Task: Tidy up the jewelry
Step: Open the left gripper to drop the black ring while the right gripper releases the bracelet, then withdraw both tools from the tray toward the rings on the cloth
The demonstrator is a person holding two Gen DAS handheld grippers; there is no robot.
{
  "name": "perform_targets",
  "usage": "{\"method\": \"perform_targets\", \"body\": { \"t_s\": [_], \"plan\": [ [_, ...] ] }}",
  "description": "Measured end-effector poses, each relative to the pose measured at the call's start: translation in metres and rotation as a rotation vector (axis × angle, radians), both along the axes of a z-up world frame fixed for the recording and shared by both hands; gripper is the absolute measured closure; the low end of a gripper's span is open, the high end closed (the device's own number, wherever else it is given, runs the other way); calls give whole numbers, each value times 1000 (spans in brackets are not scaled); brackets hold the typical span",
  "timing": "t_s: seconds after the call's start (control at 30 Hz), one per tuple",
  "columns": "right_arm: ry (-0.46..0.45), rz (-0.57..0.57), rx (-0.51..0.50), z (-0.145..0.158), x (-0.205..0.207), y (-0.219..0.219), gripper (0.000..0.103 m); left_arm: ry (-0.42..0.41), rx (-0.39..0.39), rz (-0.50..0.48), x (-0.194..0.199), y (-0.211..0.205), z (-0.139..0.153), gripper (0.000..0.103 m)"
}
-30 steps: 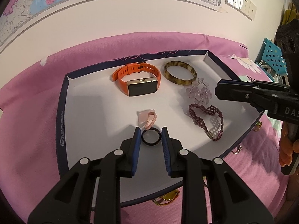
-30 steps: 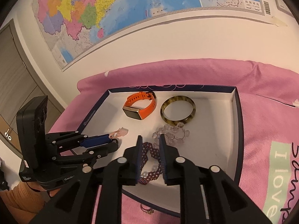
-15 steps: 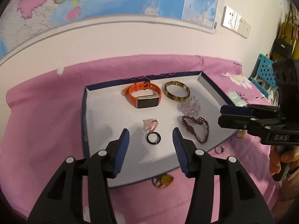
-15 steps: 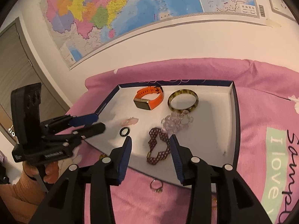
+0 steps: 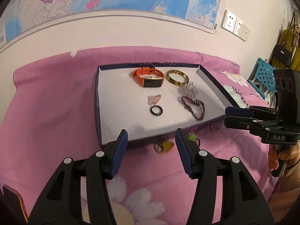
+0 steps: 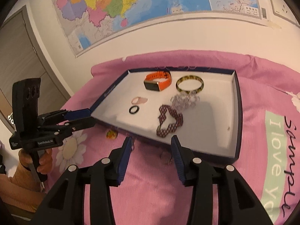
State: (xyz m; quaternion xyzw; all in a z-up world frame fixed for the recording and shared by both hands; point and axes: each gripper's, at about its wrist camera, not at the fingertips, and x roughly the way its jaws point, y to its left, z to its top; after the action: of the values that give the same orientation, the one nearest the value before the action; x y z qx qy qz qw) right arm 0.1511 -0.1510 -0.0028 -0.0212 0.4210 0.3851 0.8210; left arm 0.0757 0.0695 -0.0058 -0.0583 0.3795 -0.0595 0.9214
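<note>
A white tray with a dark-blue rim (image 5: pixel 98 101) lies on a pink bedsheet. It holds an orange watch (image 5: pixel 148 78), a tortoiseshell bangle (image 5: pixel 177 76), a clear bead bracelet (image 5: pixel 188 90), a maroon beaded bracelet (image 6: pixel 169 121), a black ring (image 5: pixel 156 110) and a small pink piece (image 5: pixel 154 99). My left gripper (image 5: pixel 151 133) hovers open over the tray's near edge with nothing between its fingers. My right gripper (image 6: pixel 151 138) is open too, at the near rim just short of the maroon bracelet. Loose on the sheet lie a yellow trinket (image 5: pixel 165 146), a green-beaded piece (image 5: pixel 191 137) and a small ring (image 6: pixel 166 158).
A wall with a large map stands behind the bed. A grey door (image 6: pixel 16 60) is at the left, and a blue perforated chair (image 5: pixel 262 76) and hanging bags are at the right. A person's hands hold both gripper handles.
Both grippers widened and drew back from inside the tray to its near edge. The black ring and the maroon bracelet that lay between their fingers now lie free on the tray.
</note>
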Motion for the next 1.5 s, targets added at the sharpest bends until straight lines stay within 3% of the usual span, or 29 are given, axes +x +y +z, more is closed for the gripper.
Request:
{"method": "perform_targets", "body": {
  "t_s": [0.53, 0.63, 1.1, 1.5],
  "plan": [
    [29, 10, -56, -18, -24, -6, 58, 32, 0, -39, -22, -15, -16, 50],
    [17, -9, -66, -15, -26, -17, 52, 23, 7, -56, -28, -19, -15, 49],
    [19, -149, -85, -17, -12, -60, 52, 35, 12, -95, -30, -34, -17, 48],
    [7, -227, -109, -21, 4, -75, 52, 68, 47, -45, -6, -28, -24, 47]
  ]
}}
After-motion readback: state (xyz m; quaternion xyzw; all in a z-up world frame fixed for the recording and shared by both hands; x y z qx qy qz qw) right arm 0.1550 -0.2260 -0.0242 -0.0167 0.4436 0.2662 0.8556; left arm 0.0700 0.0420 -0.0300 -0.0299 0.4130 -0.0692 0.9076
